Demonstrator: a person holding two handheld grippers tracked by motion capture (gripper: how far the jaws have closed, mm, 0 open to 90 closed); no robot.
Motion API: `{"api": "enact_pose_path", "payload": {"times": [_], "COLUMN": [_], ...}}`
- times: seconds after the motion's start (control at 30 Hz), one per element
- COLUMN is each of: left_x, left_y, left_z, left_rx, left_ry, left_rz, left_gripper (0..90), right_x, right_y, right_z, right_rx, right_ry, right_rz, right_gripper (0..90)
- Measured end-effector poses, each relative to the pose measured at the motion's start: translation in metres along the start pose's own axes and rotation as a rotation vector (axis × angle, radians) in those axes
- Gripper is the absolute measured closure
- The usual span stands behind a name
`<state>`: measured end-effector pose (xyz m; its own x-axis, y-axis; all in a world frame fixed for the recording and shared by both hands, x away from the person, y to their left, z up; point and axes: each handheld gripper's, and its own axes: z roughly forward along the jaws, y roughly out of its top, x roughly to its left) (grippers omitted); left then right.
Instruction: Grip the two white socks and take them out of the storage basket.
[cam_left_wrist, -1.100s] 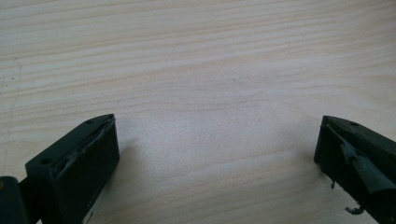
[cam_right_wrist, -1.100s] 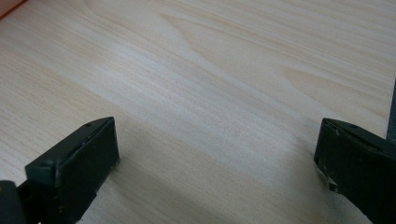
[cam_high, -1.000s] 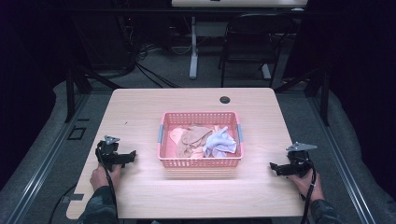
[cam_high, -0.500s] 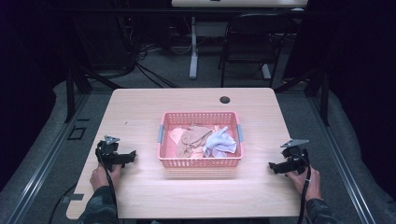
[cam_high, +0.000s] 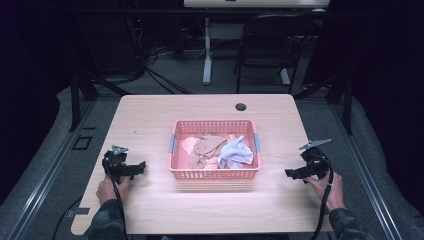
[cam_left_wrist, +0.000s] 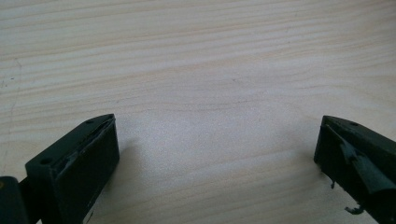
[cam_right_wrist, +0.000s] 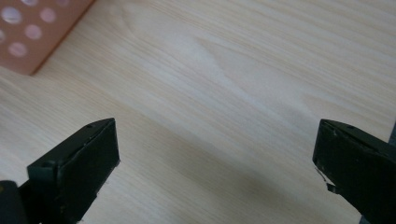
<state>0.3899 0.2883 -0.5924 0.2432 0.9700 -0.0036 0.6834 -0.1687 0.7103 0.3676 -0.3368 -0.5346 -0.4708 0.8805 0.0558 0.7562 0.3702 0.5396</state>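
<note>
A pink plastic basket (cam_high: 215, 173) stands in the middle of the wooden table (cam_high: 150, 120). It holds crumpled cloths: tan ones (cam_high: 206, 148) and a pale blue-white one (cam_high: 235, 153). My left gripper (cam_high: 140, 167) rests low over the table left of the basket, held by a hand. Its jaws stand wide apart over bare wood (cam_left_wrist: 215, 116), nothing between them. My right gripper (cam_high: 290, 173) hangs right of the basket, also open over bare wood (cam_right_wrist: 224, 121). A corner of the basket (cam_right_wrist: 32, 32) shows at the upper left of the right gripper view.
A small dark round hole (cam_high: 241, 107) sits near the table's far edge. Behind the table stand a black chair (cam_high: 270, 50) and a white desk leg (cam_high: 206, 50), with cables on the floor. Bare tabletop lies on both sides of the basket.
The right gripper has shifted slightly up and toward the basket. The left gripper and the basket have stayed in place.
</note>
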Motion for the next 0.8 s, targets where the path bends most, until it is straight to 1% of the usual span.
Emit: {"api": "enact_pose_path", "payload": {"times": [0.17, 0.2, 0.23, 0.27, 0.33, 0.37, 0.4, 0.43, 0.53, 0.57, 0.63, 0.7, 0.73, 0.77, 0.8], "left_x": [0.000, 0.000, 0.000, 0.000, 0.000, 0.000, 0.000, 0.000, 0.000, 0.000, 0.000, 0.000, 0.000, 0.000, 0.000], "left_y": [0.000, 0.000, 0.000, 0.000, 0.000, 0.000, 0.000, 0.000, 0.000, 0.000, 0.000, 0.000, 0.000, 0.000, 0.000], "left_z": [0.000, 0.000, 0.000, 0.000, 0.000, 0.000, 0.000, 0.000, 0.000, 0.000, 0.000, 0.000, 0.000, 0.000, 0.000], "left_rx": [0.000, 0.001, -0.001, -0.002, -0.002, -0.002, -0.002, -0.003, -0.003, -0.003, -0.003, -0.003, -0.003, -0.003, -0.003], "left_ry": [0.000, 0.000, 0.000, 0.000, 0.000, 0.000, 0.000, 0.000, 0.000, 0.000, 0.000, 0.000, 0.000, 0.001, 0.001], "left_rz": [0.000, -0.001, 0.001, 0.000, 0.000, 0.000, 0.000, 0.000, 0.000, 0.000, 0.000, 0.000, 0.000, -0.001, -0.001], "left_gripper": [0.0, 0.0, 0.0, 0.0, 0.0, 0.0, 0.0, 0.0, 0.0, 0.0, 0.0, 0.0, 0.0, 0.0, 0.0], "right_x": [0.005, 0.008, 0.008, 0.012, 0.016, 0.019, 0.019, 0.020, 0.026, 0.029, 0.031, 0.034, 0.037, 0.037, 0.039], "right_y": [0.007, 0.010, 0.010, 0.014, 0.017, 0.019, 0.019, 0.021, 0.027, 0.032, 0.035, 0.040, 0.045, 0.045, 0.047], "right_z": [-0.002, -0.004, -0.004, -0.006, -0.008, -0.009, -0.009, -0.011, -0.014, -0.017, -0.019, -0.024, -0.031, -0.031, -0.034], "right_rx": [0.004, 0.019, 0.019, 0.027, 0.022, 0.020, 0.020, 0.027, 0.032, 0.038, 0.040, 0.032, 0.026, 0.026, 0.012], "right_ry": [0.015, 0.021, 0.021, 0.027, 0.030, 0.036, 0.036, 0.036, 0.046, 0.052, 0.053, 0.061, 0.055, 0.055, 0.062], "right_rz": [-0.017, -0.030, -0.030, -0.039, -0.053, -0.051, -0.051, -0.062, -0.070, -0.082, -0.085, -0.098, -0.120, -0.120, -0.121], "right_gripper": [0.0, 0.0, 0.0, 0.0, 0.0, 0.0, 0.0, 0.0, 0.0, 0.0, 0.0, 0.0, 0.0, 0.0, 0.0]}}
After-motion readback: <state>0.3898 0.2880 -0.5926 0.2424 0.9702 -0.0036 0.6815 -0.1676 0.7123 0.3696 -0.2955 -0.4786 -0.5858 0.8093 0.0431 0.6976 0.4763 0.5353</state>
